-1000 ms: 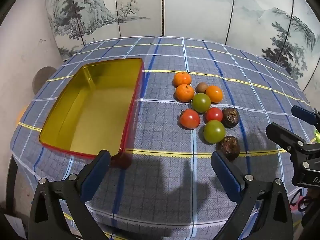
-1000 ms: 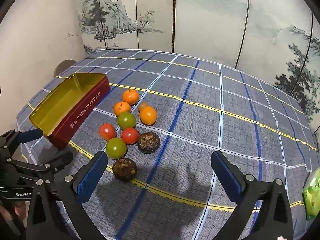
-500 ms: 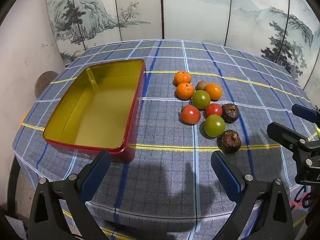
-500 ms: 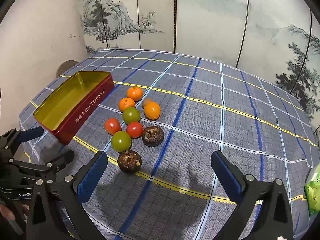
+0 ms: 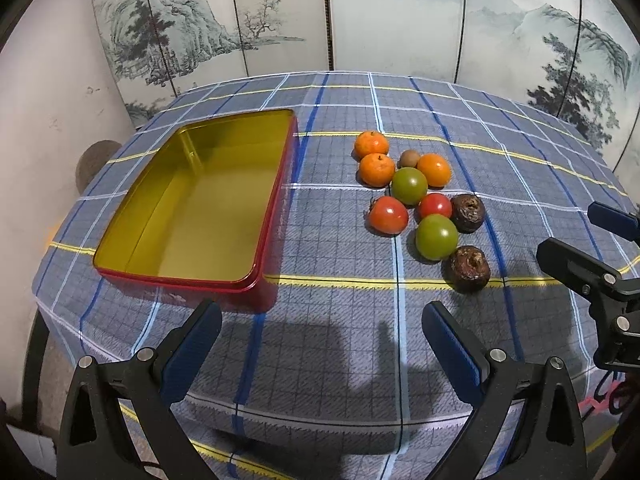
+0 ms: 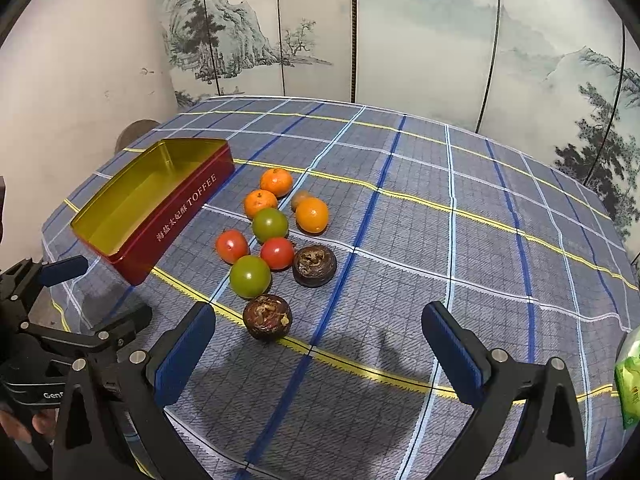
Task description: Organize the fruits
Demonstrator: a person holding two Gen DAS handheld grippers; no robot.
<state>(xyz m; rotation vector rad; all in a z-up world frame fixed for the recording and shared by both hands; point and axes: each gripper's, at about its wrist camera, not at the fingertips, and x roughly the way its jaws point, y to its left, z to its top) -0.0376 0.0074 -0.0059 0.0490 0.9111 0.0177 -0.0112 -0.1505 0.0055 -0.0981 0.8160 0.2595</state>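
A red tin with a gold inside [image 5: 200, 200] [image 6: 132, 200] lies empty on the plaid cloth, left of a cluster of fruit. The cluster holds three oranges [image 5: 376, 169] [image 6: 260, 202], two green tomatoes [image 5: 436, 237] [image 6: 250, 276], two red tomatoes [image 5: 388, 214] [image 6: 231, 245], two dark brown wrinkled fruits [image 5: 466, 269] [image 6: 267, 317] and a small brown fruit [image 5: 409, 157]. My left gripper [image 5: 322, 324] hangs open above the near cloth, short of tin and fruit. My right gripper [image 6: 318, 326] is open too, its left pad close to the nearest brown fruit. Neither holds anything.
The round table's cloth [image 5: 344, 344] drops off at the near edge. A painted folding screen [image 5: 400, 20] stands behind the table. A green packet [image 6: 629, 380] shows at the right edge of the right wrist view. A person's hand [image 6: 24, 428] holds the left gripper's handle.
Both grippers have pulled back and risen a little, so the tin and fruit sit farther up in both views. Nothing on the table has moved, and both grippers stay open.
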